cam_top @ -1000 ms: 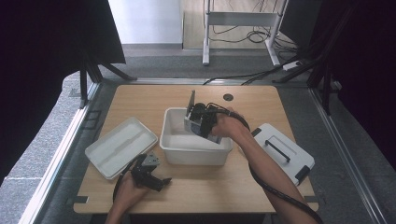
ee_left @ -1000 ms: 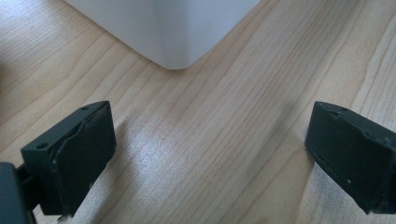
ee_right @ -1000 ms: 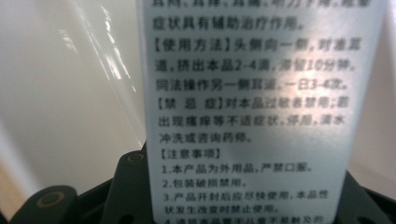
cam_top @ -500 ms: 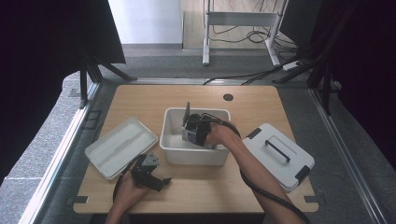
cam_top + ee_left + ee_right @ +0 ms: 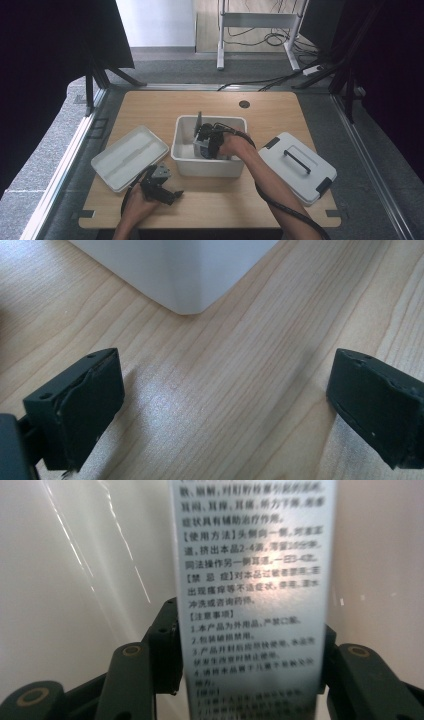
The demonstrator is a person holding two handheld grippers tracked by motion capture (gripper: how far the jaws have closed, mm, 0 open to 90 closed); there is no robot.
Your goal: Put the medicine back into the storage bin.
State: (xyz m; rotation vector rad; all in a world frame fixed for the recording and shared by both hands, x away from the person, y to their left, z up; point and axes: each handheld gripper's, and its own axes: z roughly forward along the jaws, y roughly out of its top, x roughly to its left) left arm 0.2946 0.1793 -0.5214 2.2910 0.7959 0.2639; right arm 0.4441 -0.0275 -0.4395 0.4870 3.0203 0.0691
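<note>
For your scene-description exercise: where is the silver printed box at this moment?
In the right gripper view the silver printed box stands between the right tool jaws; the high view shows that tool inside the white bin at mid-table.

Light wooden desk [image 5: 280, 107] with a round cable hole [image 5: 244, 104] near its far edge, standing on grey carpet floor [image 5: 45, 160]. Black curtains [image 5: 45, 45] hang on both sides. Behind, a white metal frame [image 5: 260, 25] and loose cables [image 5: 265, 82] on the floor.
</note>
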